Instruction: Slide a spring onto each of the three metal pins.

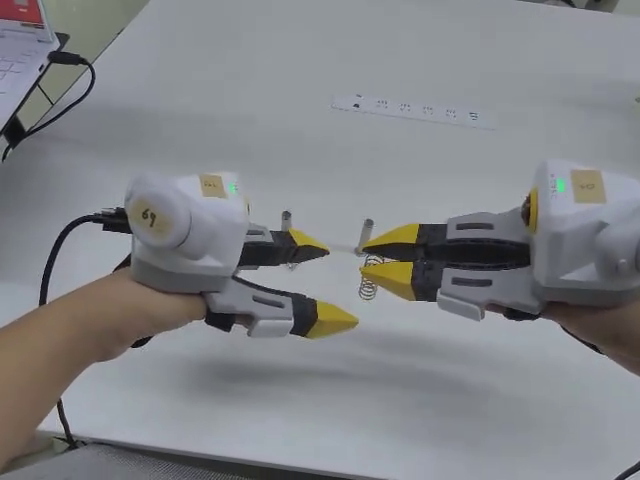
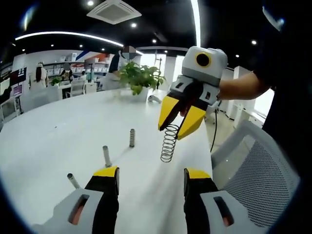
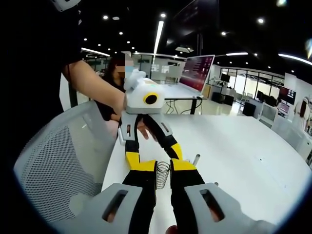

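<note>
My right gripper [image 1: 366, 257] is shut on a small wire spring [image 1: 368, 284], which hangs from its yellow tips above the white table [image 1: 300, 100]. In the left gripper view the same spring [image 2: 168, 143] dangles from the right gripper [image 2: 176, 127]. It also sits between the right gripper's own fingertips [image 3: 163, 166]. My left gripper [image 1: 333, 283] faces it, open and holding nothing, jaws wide [image 2: 151, 173]. Upright metal pins [image 1: 286, 221] [image 1: 367, 229] stand behind the tips. Of three pins in the left gripper view, two look bare [image 2: 106, 156] [image 2: 73, 180]; the farthest [image 2: 132, 138] looks ribbed, as if wearing a spring.
A white power strip [image 1: 415, 110] lies farther back on the table. A laptop [image 1: 20, 50] and a black cable [image 1: 70, 100] sit at the far left edge. A mesh chair [image 3: 58, 156] stands beside the table, and a potted plant [image 2: 141, 75] at its far end.
</note>
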